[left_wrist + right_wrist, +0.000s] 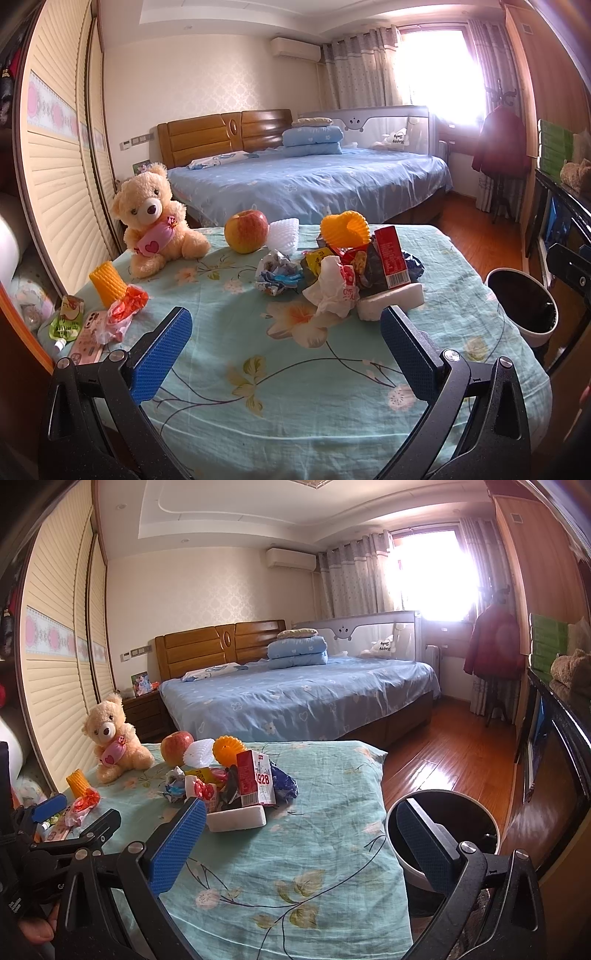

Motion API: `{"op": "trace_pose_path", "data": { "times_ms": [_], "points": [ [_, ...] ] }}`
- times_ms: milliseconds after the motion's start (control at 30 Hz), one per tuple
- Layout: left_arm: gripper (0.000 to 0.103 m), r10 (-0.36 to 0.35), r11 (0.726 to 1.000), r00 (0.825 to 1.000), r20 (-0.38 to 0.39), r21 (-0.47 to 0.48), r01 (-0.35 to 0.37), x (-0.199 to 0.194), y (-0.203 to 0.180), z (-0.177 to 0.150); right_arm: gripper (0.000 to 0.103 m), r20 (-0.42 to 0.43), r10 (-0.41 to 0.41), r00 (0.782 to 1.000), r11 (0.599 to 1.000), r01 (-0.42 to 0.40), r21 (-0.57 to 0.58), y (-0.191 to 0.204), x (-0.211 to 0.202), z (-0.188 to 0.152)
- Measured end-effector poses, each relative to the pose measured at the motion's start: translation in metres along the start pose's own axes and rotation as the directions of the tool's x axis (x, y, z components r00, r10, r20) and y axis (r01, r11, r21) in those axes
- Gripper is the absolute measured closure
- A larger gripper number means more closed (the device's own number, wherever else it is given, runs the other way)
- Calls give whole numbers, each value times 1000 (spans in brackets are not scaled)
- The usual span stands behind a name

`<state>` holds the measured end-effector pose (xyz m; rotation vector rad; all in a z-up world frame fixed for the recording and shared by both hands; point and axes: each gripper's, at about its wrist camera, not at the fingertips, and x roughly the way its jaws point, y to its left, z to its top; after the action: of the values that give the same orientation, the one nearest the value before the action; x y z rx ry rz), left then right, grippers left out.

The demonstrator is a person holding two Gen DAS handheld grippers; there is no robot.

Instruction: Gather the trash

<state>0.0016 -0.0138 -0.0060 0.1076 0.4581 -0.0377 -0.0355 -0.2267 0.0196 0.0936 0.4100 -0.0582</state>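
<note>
Both grippers hang spread wide and hold nothing: the left gripper [286,347] hovers over the flowered cloth [295,406] short of the litter, and the right gripper [301,843] sits nearer the table's right edge, one finger over the cloth and the other in front of the bin [443,812].

By my reading no piece is taken yet, so the step in hand is the reach for a first one. The trash lies heaped mid-table: a crumpled white wrapper [334,291] and a white foam block [391,304] nearest, a red carton [391,258] standing behind them, a balled printed wrapper [275,275] to the left, and an orange foam net [345,227] at the back. More lies at the left edge: a yellow foam sleeve [107,284], a red-and-clear wrapper [123,312] and a green pouch [68,321].

The next move calls for closing on one loose piece, likely the white wrapper or foam block, and carrying it right to the bin, which stands just beside the table.

A teddy bear [155,221], an apple [246,230] and what seems a pink phone [90,338] are not trash; the phone touches the wrappers, so a grab there needs care.
</note>
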Motion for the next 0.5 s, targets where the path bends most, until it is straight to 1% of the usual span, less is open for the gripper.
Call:
{"op": "trace_pose_path", "data": {
  "times_ms": [500],
  "points": [
    [0, 3, 1000, 1000, -8, -15, -3, 1, 4, 0, 0, -10, 11, 1000, 1000, -11, 5, 0, 2, -1]
  ]
}}
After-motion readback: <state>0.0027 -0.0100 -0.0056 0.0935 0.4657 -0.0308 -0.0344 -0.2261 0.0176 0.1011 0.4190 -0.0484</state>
